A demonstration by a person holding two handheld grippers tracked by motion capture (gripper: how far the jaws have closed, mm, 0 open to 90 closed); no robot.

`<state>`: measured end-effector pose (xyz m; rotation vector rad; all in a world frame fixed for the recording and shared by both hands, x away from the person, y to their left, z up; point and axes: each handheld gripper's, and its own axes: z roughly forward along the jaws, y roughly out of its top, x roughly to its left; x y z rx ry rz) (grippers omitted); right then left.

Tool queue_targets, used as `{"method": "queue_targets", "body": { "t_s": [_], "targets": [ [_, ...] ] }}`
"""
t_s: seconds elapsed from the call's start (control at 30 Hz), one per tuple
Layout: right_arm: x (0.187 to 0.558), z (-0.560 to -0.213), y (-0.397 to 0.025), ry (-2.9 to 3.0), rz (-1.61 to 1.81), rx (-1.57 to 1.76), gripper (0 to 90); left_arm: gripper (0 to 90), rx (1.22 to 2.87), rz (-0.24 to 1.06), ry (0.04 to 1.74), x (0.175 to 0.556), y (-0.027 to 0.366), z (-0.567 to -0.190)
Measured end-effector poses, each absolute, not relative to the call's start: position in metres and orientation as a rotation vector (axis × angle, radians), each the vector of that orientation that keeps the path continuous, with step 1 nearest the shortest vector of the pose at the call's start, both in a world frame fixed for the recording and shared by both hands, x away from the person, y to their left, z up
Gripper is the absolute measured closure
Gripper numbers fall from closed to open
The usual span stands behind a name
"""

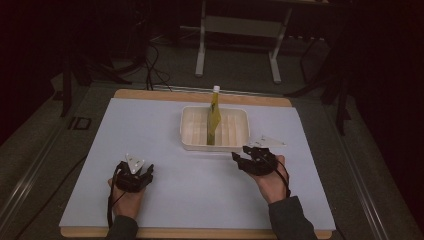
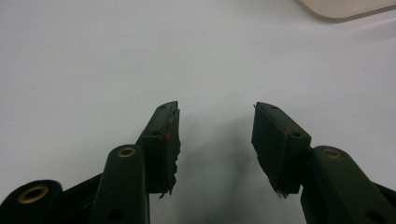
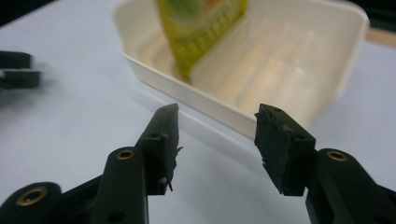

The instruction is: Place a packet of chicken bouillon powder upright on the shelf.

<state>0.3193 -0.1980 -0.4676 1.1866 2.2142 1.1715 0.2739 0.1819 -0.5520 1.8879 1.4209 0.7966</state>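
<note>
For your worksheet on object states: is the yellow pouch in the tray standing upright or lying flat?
Upright. The yellow pouch stands on its base inside the cream tray, its white cap at the top, rising above the rim.

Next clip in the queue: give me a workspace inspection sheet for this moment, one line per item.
Surface: white sheet over a wooden table, flat, no spills seen.
Job's things: cream tray at the far middle of the sheet; yellow-green pouch with a white cap stands upright inside it.
Clutter: nothing seen.
Grippers: left tool open, over bare sheet, holding nothing; right tool open, empty, just short of the tray's near right corner.
Cables: a black cable trails from the left tool back along the forearm; more run across the floor behind the table.
Surroundings: dim room, grey floor, white stand frame behind the table.
</note>
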Motion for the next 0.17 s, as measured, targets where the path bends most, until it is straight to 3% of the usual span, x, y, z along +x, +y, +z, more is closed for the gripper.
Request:
{"method": "queue_targets", "body": {
  "t_s": [0.17],
  "targets": [
    [0.318, -0.493, -0.228, 2.188, 1.118, 1.247, 50.4, 48.0, 1.879, 0.831, 1.455, 0.274, 0.182, -0.552]
  ]
}}
